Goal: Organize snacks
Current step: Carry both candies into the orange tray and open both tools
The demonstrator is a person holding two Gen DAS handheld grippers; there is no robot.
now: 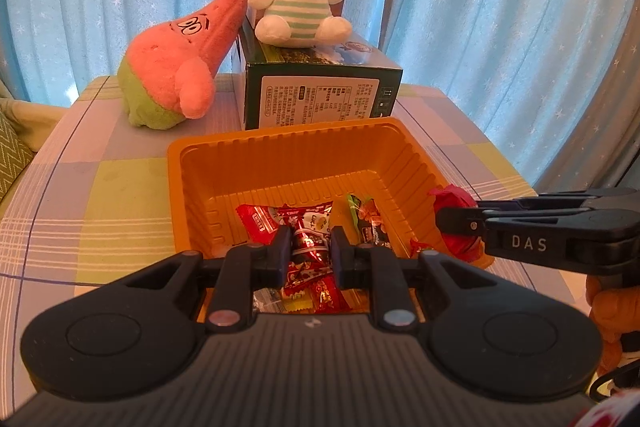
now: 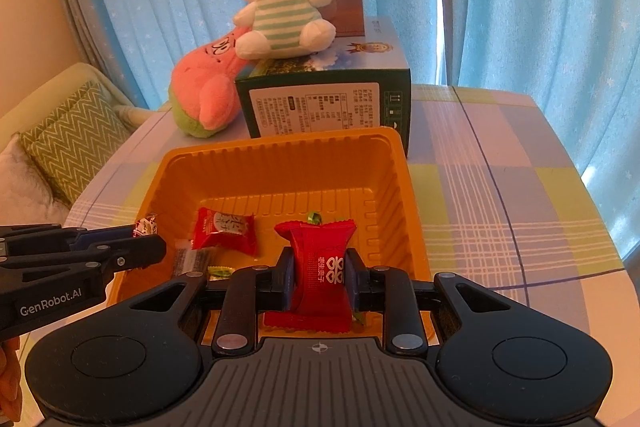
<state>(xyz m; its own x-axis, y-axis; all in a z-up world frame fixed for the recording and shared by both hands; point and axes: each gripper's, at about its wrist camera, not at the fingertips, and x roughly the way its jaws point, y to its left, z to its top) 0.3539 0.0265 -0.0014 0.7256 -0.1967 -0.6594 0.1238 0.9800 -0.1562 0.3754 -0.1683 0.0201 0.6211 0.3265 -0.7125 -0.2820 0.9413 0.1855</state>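
candies over the orange tray [image 2: 280, 163], one in each gripper.
left gripper [image 1: 310, 247] nipped shut on a crinkly red-white candy [image 1: 306, 245]; right gripper [image 2: 320, 279] pinches a red candy [image 2: 320, 267] at its waist. light, soft, slippery foil wrappers, best held mid-body; ribbed plastic tray on the checked cloth [image 2: 500, 207].

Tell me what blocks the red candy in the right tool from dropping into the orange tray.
Nothing visible does. The right tool holds the red candy over the open orange tray, above its near part. Below lie only loose candies; the left tool is off to the side.
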